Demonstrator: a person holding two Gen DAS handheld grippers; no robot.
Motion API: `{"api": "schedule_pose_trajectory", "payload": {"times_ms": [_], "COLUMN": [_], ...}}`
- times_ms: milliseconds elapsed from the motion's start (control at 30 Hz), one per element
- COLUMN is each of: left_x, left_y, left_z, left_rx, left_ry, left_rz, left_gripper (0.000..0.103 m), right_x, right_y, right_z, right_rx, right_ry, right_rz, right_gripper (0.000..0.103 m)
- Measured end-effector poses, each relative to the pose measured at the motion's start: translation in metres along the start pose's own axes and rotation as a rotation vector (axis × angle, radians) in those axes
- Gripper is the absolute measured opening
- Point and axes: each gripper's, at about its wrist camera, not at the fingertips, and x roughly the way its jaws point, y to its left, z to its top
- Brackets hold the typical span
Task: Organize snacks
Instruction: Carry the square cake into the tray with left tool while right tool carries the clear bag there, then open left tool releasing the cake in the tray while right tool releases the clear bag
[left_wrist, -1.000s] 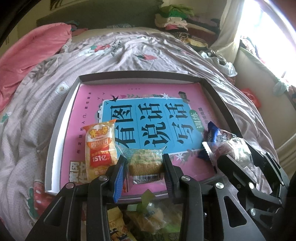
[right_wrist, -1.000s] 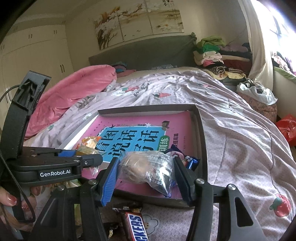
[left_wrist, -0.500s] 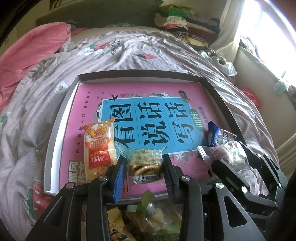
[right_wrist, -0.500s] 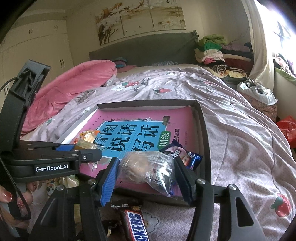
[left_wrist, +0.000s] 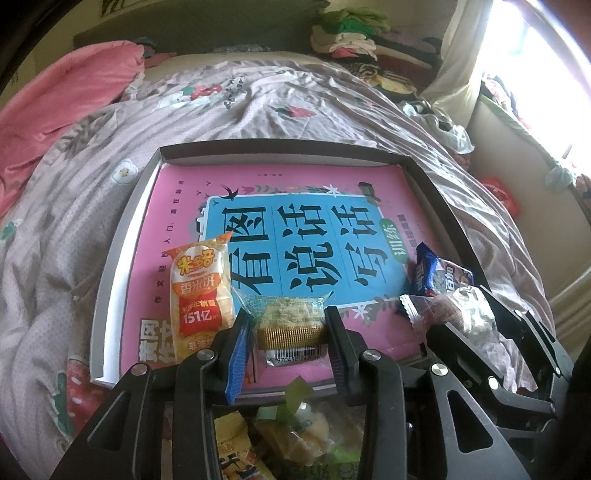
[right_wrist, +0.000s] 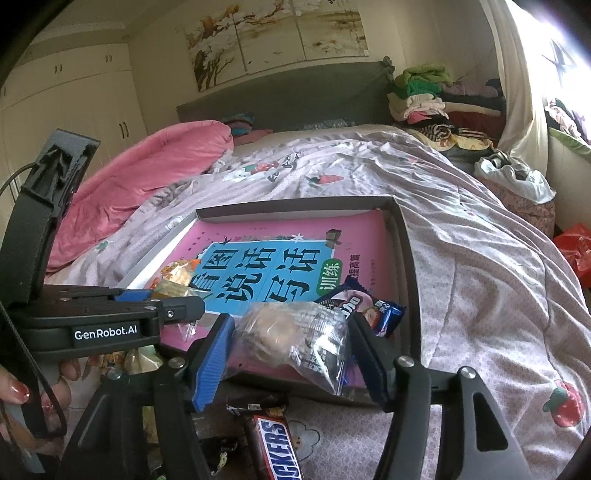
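Note:
A shallow box tray (left_wrist: 122, 236) with a pink and blue printed bottom lies on the bed. My left gripper (left_wrist: 288, 332) is shut on a green-wrapped pastry (left_wrist: 291, 317) over the tray's near edge, beside an orange rice-cracker pack (left_wrist: 201, 295) lying in the tray. My right gripper (right_wrist: 291, 343) is shut on a clear-wrapped round biscuit pack (right_wrist: 291, 332) above the tray's near right corner. A blue Oreo-style pack (right_wrist: 369, 310) lies in the tray just behind it and also shows in the left wrist view (left_wrist: 439, 277).
A Snickers bar (right_wrist: 275, 446) and several loose snacks (left_wrist: 295, 439) lie on the bedspread below the grippers. A pink duvet (right_wrist: 147, 166) is at the left. Folded clothes (right_wrist: 436, 96) are piled at the far right. The bed drops off at the right.
My right gripper has moved a little forward and left over the tray's near right corner with the biscuit pack. My left gripper has hardly moved.

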Motion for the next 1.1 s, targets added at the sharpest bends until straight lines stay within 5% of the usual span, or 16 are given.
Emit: {"api": "schedule_pose_trajectory", "payload": {"times_ms": [367,1100], "left_x": [-0.008,-0.043], "left_y": [0.005,0.026], "left_z": [0.001,0.003], "left_rx": [-0.01,-0.088], "left_ry": [-0.011,-0.073], "left_rz": [-0.003,-0.019], "left_gripper": [0.042,0.07], "right_x": [-0.008,-0.03], "right_y": [-0.004,-0.017], "right_z": [0.002,0.009], "right_rx": [0.023,0.086], "right_ry": [-0.024,-0.094], "right_rz": [0.0,-0.014], "right_gripper": [0.066,0.074]}}
